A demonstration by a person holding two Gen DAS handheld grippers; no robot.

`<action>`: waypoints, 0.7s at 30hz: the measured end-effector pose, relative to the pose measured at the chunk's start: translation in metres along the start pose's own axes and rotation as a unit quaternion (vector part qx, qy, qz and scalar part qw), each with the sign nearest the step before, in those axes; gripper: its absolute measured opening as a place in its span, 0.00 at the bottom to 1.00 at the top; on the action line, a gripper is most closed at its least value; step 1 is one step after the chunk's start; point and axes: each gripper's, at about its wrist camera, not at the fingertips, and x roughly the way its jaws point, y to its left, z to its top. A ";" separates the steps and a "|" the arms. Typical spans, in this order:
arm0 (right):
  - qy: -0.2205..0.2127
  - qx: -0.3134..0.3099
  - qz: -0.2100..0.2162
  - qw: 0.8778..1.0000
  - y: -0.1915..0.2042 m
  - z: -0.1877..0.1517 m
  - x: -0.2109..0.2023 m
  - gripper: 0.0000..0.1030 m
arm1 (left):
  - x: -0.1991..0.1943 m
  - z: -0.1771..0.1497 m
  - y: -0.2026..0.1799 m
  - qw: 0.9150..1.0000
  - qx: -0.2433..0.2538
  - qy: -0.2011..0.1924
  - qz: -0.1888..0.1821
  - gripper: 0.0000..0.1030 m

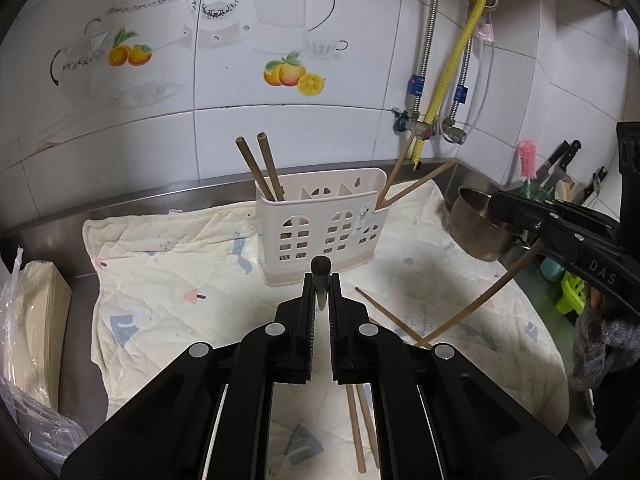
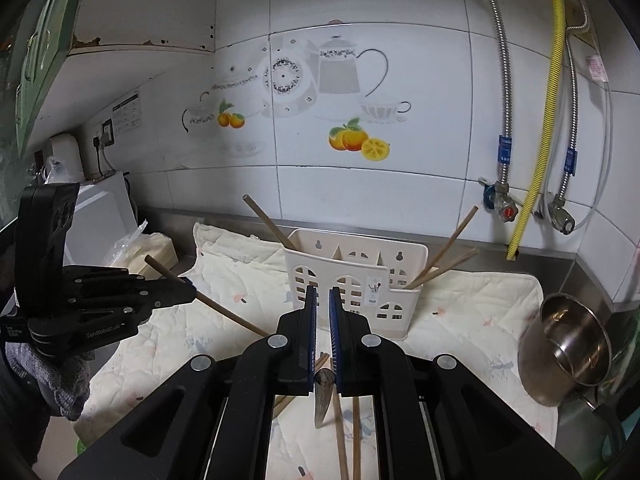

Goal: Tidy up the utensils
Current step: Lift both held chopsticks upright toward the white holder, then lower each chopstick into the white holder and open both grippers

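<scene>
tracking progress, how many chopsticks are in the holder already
4. In the holder, one pair leans in the left end slot and another pair in the right end slot. Shorter ones could be hidden inside.

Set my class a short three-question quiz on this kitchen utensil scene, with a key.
1. True or false: the left tongs are shut on a chopstick.
2. How many chopsticks stand in the utensil holder? A two; B four; C six.
3. Fill in: the metal pot stands on the holder's ____ side, as the person sees it.
Key: 1 true; 2 B; 3 right.
</scene>
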 end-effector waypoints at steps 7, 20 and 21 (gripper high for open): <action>-0.007 -0.015 -0.007 1.000 -0.002 0.023 -0.002 0.06 | -0.016 0.031 -0.010 0.999 0.011 -0.025 -0.024 0.05; -0.028 -0.040 -0.040 0.998 -0.031 0.103 0.007 0.06 | -0.014 0.114 -0.022 0.996 0.048 -0.077 0.011 0.05; -0.031 -0.041 -0.043 0.998 -0.033 0.110 0.009 0.06 | -0.009 0.117 -0.021 0.996 0.049 -0.074 0.017 0.05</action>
